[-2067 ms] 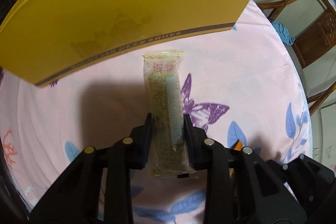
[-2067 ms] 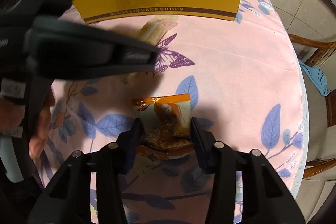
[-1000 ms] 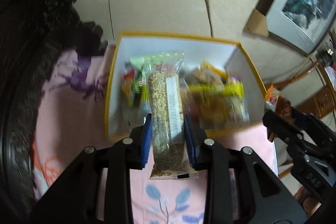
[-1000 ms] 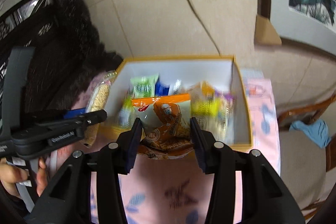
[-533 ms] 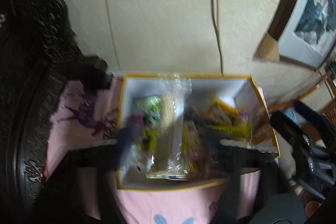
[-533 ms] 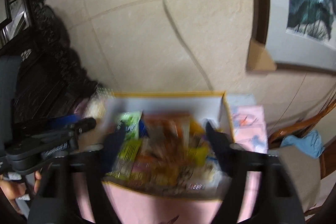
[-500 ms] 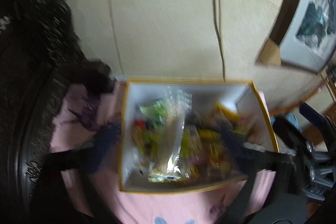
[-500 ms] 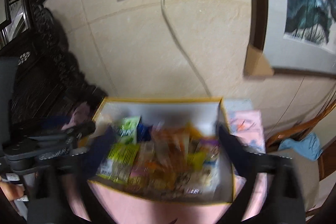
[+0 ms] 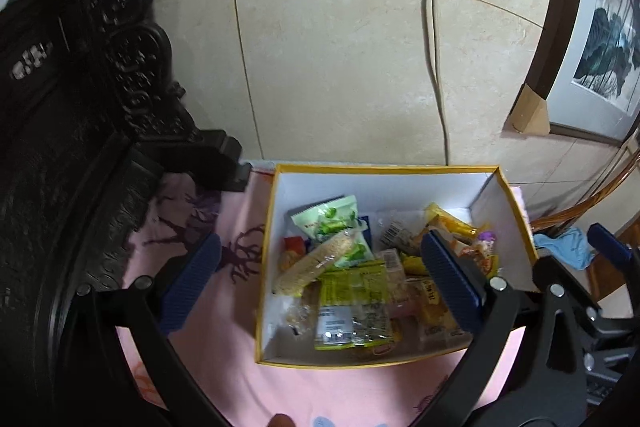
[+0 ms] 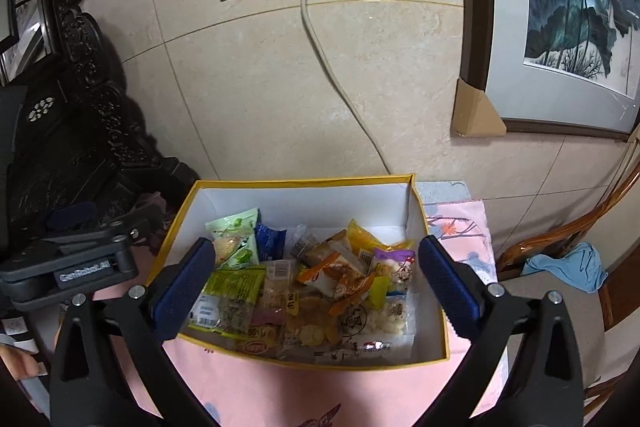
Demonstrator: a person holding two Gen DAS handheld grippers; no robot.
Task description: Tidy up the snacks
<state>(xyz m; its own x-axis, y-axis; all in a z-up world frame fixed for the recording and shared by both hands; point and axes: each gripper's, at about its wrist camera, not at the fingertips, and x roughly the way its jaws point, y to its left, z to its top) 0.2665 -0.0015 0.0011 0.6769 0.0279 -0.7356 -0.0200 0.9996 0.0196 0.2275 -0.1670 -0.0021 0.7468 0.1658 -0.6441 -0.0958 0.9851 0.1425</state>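
A yellow box point(image 9: 384, 169) with white inside walls stands on the pink tablecloth and holds several snack packets. My left gripper point(image 9: 320, 241) hovers above it, open wide, with nothing between its blue pads. The clear-wrapped grain bar point(image 9: 316, 263) lies slanted on the packets at the box's left side. My right gripper point(image 10: 316, 243) also hangs open over the box point(image 10: 304, 181), with nothing in its grip. The orange snack packet point(image 10: 340, 277) lies on top of the pile near the middle. The left gripper's black body point(image 10: 80, 267) shows beside the box's left wall.
The box sits against a tiled wall with sockets and a plugged cable point(image 10: 320, 39). Dark carved furniture point(image 9: 80, 107) crowds the left. A framed picture point(image 10: 560, 27) hangs at the right, above a wooden chair with a blue cloth point(image 10: 568, 267). The pink tablecloth point(image 10: 280, 387) lies in front of the box.
Both grippers opened over the box: the grain bar and the orange packet left the jaws and now lie among the snacks. The left hand rose a little and both views tilted up.
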